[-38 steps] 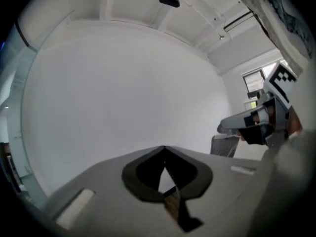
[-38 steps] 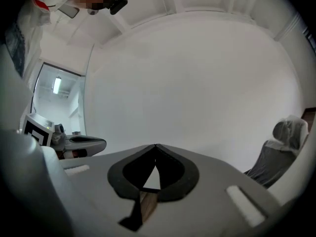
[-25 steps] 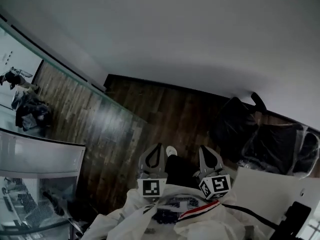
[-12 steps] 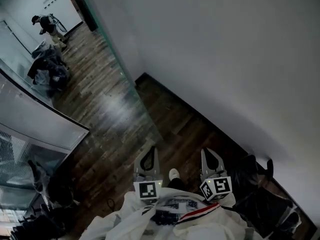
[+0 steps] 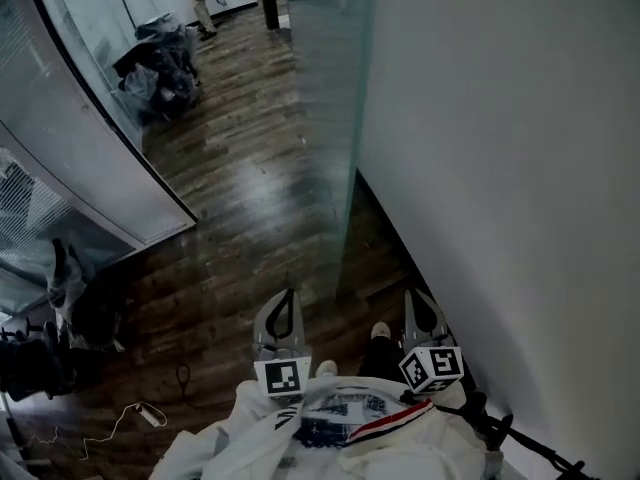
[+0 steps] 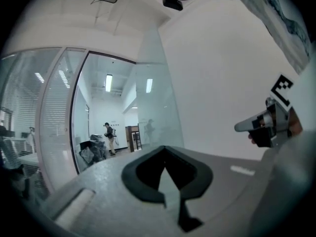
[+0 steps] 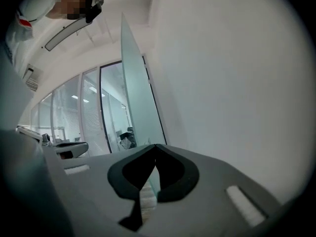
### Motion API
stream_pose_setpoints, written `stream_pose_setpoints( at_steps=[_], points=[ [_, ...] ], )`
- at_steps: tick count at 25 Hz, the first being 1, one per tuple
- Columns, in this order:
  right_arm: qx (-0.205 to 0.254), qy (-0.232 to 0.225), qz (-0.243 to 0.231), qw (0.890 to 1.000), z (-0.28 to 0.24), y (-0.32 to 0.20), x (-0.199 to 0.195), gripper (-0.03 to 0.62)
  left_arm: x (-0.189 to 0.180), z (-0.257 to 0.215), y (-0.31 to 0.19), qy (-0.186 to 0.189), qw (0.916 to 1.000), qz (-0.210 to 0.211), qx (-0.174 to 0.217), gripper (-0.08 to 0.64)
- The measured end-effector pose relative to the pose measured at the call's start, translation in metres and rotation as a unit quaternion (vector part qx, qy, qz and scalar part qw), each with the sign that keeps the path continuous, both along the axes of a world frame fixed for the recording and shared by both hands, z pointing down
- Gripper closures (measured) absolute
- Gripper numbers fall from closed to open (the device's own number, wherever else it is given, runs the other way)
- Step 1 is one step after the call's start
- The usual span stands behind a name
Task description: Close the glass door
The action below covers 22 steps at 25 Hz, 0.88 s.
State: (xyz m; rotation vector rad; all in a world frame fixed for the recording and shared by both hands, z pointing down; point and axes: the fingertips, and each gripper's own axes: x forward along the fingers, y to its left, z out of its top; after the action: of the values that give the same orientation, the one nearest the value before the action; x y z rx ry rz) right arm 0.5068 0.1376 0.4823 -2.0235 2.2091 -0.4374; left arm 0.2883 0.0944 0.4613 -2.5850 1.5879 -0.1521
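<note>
Here, tall pale-green glass door (image 5: 335,88) edge-on beside plain white wall (image 5: 500,168), grey left gripper (image 5: 284,303) and right gripper (image 5: 416,306) both closed, empty, apart from it.

Dark wooden floor (image 5: 240,198), glossy, with a pale reflection of light in the middle. At the right, plain white wall (image 5: 520,168), bare from top to bottom. At the left, curved glass partition (image 5: 95,158) in a dark frame, with slatted blinds (image 5: 22,193) behind it. Further along the corridor, heap of dark bags or clothes (image 5: 160,63) just beside the partition. Thin cable (image 5: 150,413) on the floor near the bottom left. Overhead, white ceiling (image 6: 123,14); in the far room, long lamp (image 6: 108,82), lit.
</note>
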Motion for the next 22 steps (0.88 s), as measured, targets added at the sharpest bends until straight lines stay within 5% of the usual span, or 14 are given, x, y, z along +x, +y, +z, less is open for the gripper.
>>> stream_pose_setpoints(
  at_steps=[5,8,13,17,22],
  points=[
    [0.016,-0.020,-0.098,0.995,0.006,-0.077,-0.004,0.584,-0.016,-0.002,-0.023,-0.001,0.9956,-0.094,0.001,0.558],
    [0.039,-0.014,-0.192,0.980,0.009,-0.124,-0.006,0.506,-0.015,-0.005,-0.036,-0.008,0.9869,-0.161,-0.001,0.558],
    [0.022,0.001,-0.379,0.925,0.047,-0.185,-0.039,0.327,-0.005,-0.019,-0.050,-0.017,0.9703,-0.241,-0.006,0.558],
    [0.013,0.026,-0.487,0.873,0.058,-0.209,-0.071,0.324,-0.002,-0.029,-0.038,-0.039,0.9529,-0.300,-0.018,0.558],
    [0.026,0.041,-0.555,0.830,0.076,-0.233,-0.092,0.324,-0.003,-0.013,-0.018,-0.059,0.9306,-0.360,-0.033,0.558]
  ],
)
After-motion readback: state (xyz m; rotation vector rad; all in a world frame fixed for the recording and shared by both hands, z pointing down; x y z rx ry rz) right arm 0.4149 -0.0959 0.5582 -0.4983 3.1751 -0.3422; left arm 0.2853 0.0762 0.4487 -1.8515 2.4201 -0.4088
